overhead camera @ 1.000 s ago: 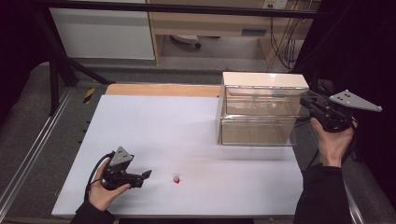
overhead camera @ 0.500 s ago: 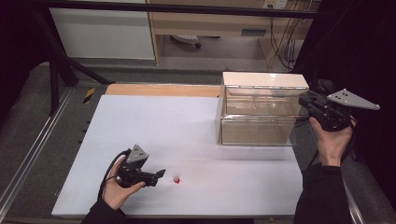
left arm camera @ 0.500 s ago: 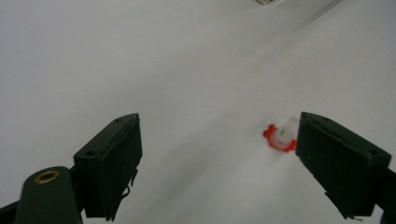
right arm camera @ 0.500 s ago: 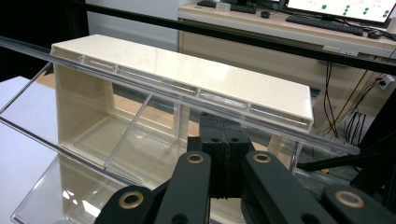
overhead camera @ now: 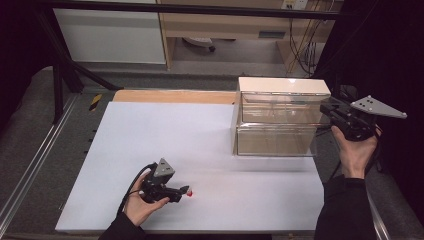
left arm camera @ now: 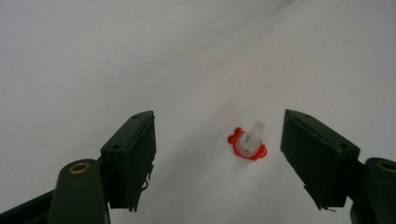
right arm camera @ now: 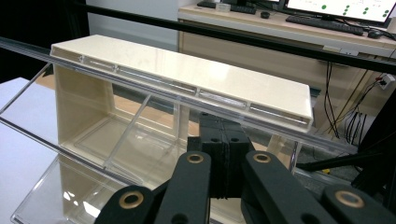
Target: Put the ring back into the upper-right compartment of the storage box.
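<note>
White and smooth, the tabletop [overhead camera: 150, 130] fills the middle of the high view, with a wooden strip at its far edge and a dark room behind. Near the front edge, the left tool [overhead camera: 184, 192] lies low in the person's hand and points to the right, and the small red and white piece [overhead camera: 190, 192] sits on the tabletop right at its tips. Far to the right, the right tool [overhead camera: 326, 111] is held beside the clear plastic drawer box [overhead camera: 280, 117] with a cream top, so the left hand is much nearer to the piece. In the left gripper view, the two black jaws have just been closing but stand apart; the piece [left arm camera: 248, 141] lies between them, closer to the right jaw, untouched, its white stub pointing up and away from its red base. In the right gripper view, the jaws are pressed together, holding nothing, in front of the box [right arm camera: 187, 79].
</note>
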The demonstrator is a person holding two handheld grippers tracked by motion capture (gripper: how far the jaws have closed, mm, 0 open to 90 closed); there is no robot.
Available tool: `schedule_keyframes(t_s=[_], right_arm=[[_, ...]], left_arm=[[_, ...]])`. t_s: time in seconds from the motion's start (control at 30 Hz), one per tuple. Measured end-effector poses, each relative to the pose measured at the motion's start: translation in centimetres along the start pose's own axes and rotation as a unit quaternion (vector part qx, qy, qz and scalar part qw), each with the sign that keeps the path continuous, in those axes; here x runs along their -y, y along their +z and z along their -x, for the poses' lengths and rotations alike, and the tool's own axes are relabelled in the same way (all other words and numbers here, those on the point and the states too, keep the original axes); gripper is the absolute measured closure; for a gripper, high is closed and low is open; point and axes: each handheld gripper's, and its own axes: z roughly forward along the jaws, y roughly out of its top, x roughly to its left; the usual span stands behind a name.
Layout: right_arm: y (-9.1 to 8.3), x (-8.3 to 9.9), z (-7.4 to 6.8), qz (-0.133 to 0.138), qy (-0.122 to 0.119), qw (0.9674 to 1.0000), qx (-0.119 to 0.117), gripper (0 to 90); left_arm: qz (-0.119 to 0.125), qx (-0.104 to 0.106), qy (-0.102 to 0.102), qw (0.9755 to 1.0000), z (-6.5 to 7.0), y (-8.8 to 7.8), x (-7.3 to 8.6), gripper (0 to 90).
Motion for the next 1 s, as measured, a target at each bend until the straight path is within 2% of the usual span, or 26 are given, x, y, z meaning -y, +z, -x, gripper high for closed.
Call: schedule_keyframes(t_s=[0.4, 1.0], right_arm=[[0.0, 0.0, 0.0, -0.001, 0.001, 1.0, 0.0, 90.0], [0.1, 0.0, -0.1, -0.001, 0.0, 1.0, -0.002, 90.0]], left_arm=[[-0.026, 0.018, 0.007, 0.9995, 1.0, 1.4, 0.4, 42.8], [-0.044, 0.032, 0.013, 0.9984, 1.6, 2.6, 0.7, 65.4]])
